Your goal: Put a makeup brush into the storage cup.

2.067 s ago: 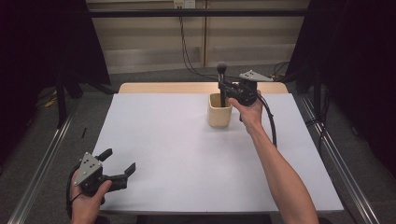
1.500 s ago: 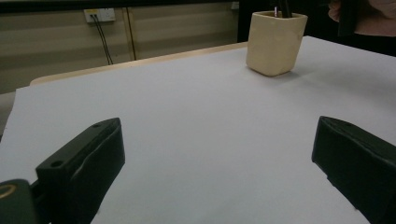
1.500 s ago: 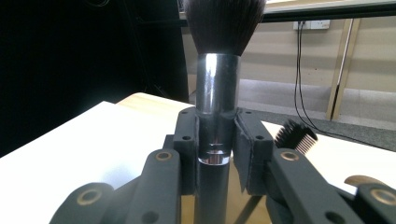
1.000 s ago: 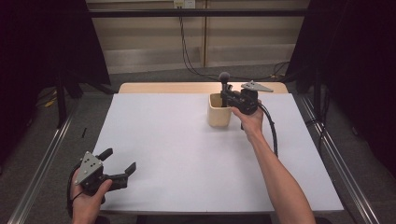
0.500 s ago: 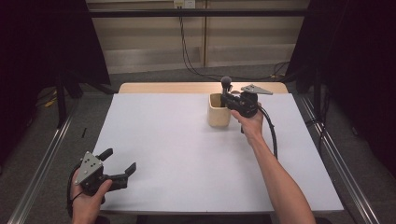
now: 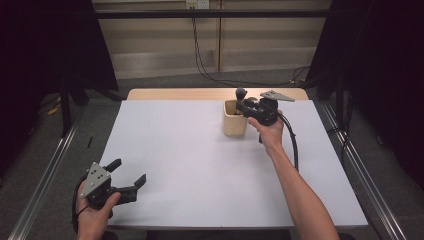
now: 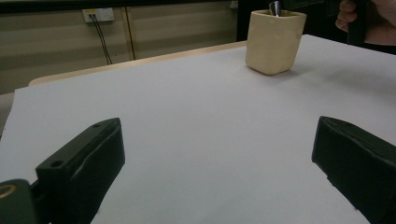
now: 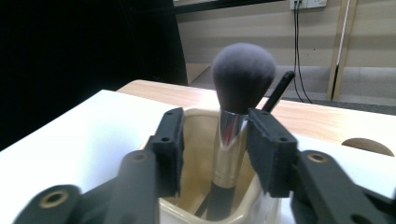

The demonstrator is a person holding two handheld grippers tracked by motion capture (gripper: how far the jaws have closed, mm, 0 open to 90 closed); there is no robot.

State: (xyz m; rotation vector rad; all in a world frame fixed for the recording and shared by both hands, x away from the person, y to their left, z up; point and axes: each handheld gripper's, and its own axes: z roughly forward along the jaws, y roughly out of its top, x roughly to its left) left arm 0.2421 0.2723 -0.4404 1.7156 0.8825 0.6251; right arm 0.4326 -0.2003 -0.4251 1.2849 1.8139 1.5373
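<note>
Hovering at the far side of the table [image 6: 165, 150], my right gripper [image 6: 248, 106] sits right at the mouth of the cream cup [image 6: 234, 119], its jaws spread to either side of the makeup brush [image 8: 233, 121]. Seen along my right gripper, the brush stands upright in the cup [image 8: 205, 186], its handle down inside and its dark round head above the rim. There is a clear gap between the left jaw and the silver ferrule; the right jaw stands just beside the ferrule, and I cannot tell whether it touches. So the jaws are parted around the brush, not pinching it. A thin dark stick [image 8: 278, 91] leans in the cup behind the brush head.

From above, the cup stands near the far edge of the white table top, right of the middle, and my right hand [image 6: 270, 132] is just behind it, cable trailing back along my forearm.

My left gripper [image 6: 129, 176] is well apart from all this, at the near left corner, held in my left hand [image 6: 92, 217]. Its jaws are spread wide with nothing between them, just above the bare white surface. From its own camera the cup [image 7: 274, 41] shows far off across the table.
</note>
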